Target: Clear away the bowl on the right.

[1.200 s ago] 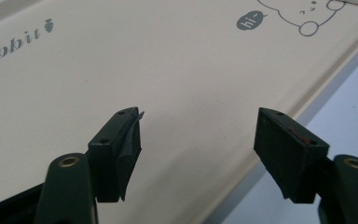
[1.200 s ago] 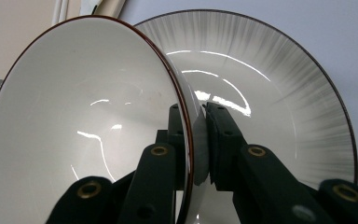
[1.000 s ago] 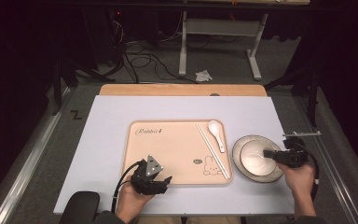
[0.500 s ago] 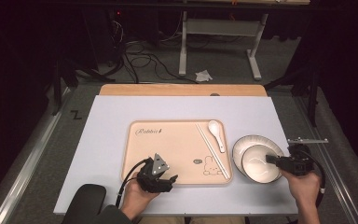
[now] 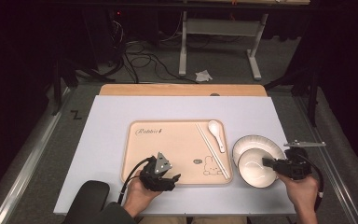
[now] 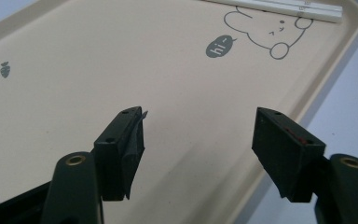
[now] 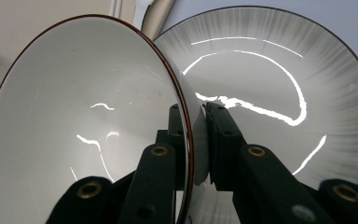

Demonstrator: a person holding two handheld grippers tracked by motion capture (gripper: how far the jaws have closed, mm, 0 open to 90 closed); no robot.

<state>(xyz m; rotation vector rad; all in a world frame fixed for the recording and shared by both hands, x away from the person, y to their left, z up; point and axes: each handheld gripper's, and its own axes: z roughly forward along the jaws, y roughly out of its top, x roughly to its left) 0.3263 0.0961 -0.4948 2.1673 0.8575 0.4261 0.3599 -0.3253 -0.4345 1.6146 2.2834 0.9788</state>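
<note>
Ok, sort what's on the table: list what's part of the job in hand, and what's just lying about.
In the job:
right gripper, jaws shut on the bowl's rim
bowl, held over the plate
plate, beneath it

Lying about:
tray, bare in the middle
spoon, on the tray
chopsticks, on the tray
left gripper, jaws open over the tray, holding nothing

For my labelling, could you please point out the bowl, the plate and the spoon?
Bowl (image 7: 74, 121), right gripper view, inner wall.
Plate (image 7: 279, 60), right gripper view, inner face.
Spoon (image 5: 214, 127), high view, its scoop.
</note>
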